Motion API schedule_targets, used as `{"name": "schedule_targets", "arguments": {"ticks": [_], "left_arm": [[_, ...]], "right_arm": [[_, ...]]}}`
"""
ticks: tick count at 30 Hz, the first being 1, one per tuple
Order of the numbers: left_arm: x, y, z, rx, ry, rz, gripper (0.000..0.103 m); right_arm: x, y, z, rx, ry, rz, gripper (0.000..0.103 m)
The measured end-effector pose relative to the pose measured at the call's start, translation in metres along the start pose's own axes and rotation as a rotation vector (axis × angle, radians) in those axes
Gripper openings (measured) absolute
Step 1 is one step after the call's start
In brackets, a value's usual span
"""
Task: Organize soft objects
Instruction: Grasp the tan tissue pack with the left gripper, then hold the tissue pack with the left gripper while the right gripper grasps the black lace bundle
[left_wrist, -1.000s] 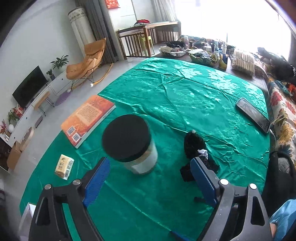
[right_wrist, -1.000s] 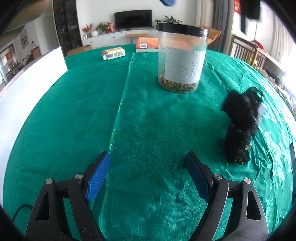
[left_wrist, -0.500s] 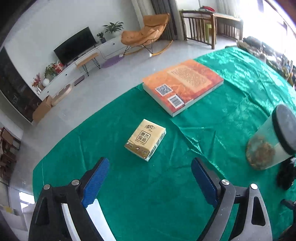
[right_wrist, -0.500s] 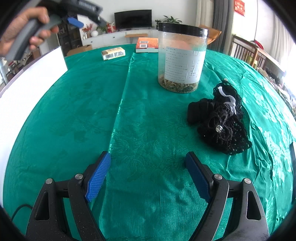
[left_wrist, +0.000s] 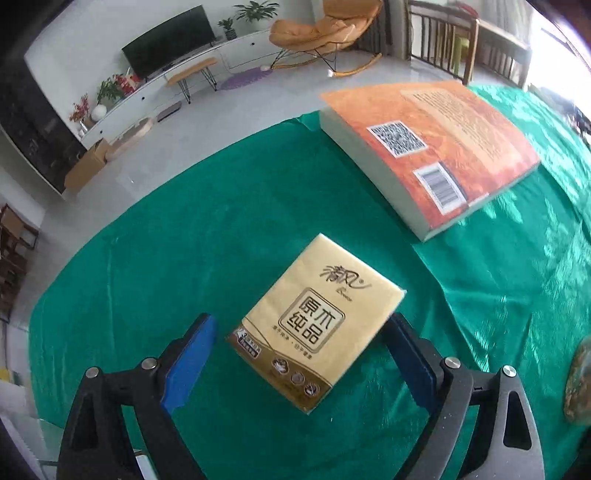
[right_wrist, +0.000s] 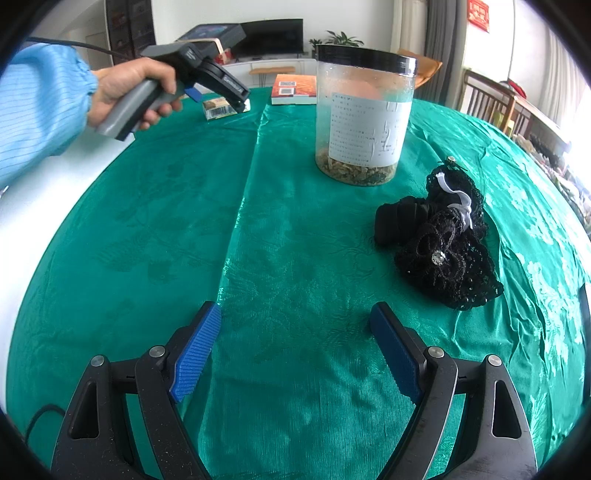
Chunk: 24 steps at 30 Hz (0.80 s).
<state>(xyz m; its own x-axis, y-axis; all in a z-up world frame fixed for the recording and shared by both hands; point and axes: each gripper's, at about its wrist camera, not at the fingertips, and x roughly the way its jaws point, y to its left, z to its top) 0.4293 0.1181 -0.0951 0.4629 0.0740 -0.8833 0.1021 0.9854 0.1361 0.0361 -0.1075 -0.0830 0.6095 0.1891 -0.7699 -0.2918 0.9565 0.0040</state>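
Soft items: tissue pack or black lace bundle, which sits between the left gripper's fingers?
The tissue pack, flanked by the open left gripper; the black lace bundle lies elsewhere.

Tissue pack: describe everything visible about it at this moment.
The tissue pack is a small, flat, rectangular soft pack in glossy gold-yellow wrap, printed with Chinese characters in a square frame and small icons along its near edge. It lies label up on the green cloth, turned at an angle, apart from the book. The open left tongs straddle it; contact cannot be judged.
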Motion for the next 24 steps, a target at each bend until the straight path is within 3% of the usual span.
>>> {"name": "schedule_targets", "arguments": {"ticks": [3,4,10,14,19,24], "left_arm": [[0.005,0.006,-0.003,-0.071,0.013,-0.082,0.091],[0.003,0.006,-0.006,-0.078,0.001,-0.109,0.077],[-0.018,-0.009,-0.034,-0.106,-0.017,-0.05,0.07],[-0.048,-0.016,-0.089,-0.213,0.001,-0.065,0.07],[-0.099,-0.054,-0.178,-0.204,-0.019,-0.062,0.07],[-0.131,-0.079,-0.241,-0.21,-0.053,-0.062,0.071]], "right_arm": [[0.0,0.0,0.0,0.0,0.0,0.0,0.086],[0.0,0.0,0.001,0.0,0.001,0.0,0.086],[0.0,0.0,0.001,0.0,0.001,0.001,0.086],[0.0,0.0,0.001,0.0,0.001,0.001,0.086],[0.0,0.0,0.0,0.0,0.001,0.001,0.086],[0.0,0.0,0.0,0.001,0.0,0.006,0.086]]}}
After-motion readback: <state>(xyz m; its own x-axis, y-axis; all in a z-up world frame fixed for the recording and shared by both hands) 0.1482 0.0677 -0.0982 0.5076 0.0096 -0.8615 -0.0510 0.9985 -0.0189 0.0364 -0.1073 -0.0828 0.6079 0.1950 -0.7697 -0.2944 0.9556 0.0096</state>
